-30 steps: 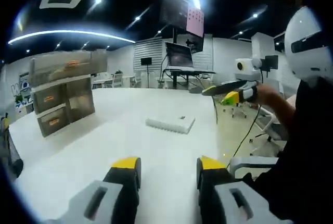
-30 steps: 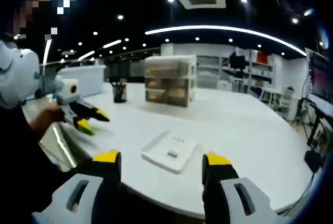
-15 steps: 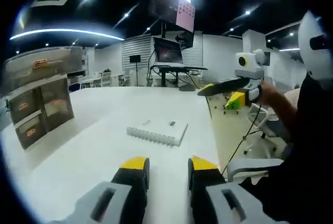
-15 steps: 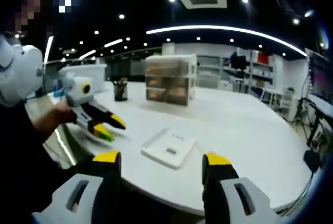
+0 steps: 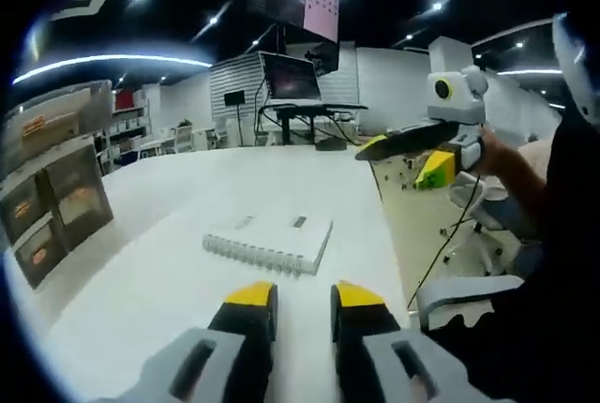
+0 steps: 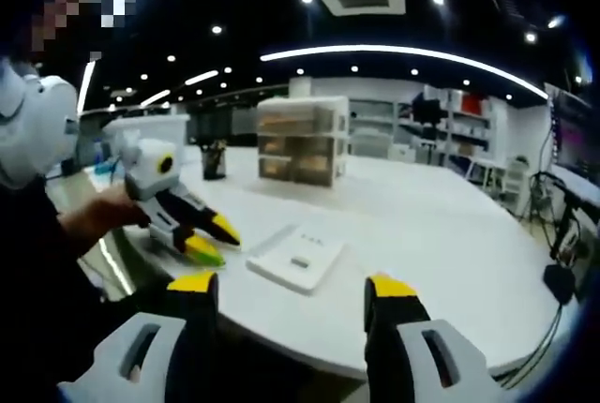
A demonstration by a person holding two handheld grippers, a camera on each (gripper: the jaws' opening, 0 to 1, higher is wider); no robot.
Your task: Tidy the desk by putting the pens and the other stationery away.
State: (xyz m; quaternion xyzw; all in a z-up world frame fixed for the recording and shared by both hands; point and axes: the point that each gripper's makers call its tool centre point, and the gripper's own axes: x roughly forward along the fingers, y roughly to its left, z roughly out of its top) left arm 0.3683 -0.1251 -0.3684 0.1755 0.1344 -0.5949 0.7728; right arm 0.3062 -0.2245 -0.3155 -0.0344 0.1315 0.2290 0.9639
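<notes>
Notebook [image 5: 269, 242] lies flat at centre frame on the counter [image 5: 187, 197], ready for pickup. Left gripper [image 5: 303, 296] points at it, jaws nearly closed and empty. Right gripper [image 6: 294, 287] hangs at lower frame, wide open and empty, probably waiting.

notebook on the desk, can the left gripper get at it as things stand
Probably yes. The spiral notebook lies flat on the white desk just ahead of the left gripper, with bare desk between them. Its jaws stand narrowly apart, so they may need opening wider.

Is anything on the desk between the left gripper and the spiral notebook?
Nothing visible. Bare white desk lies between the left gripper and the spiral notebook just ahead of its fingers.
</notes>
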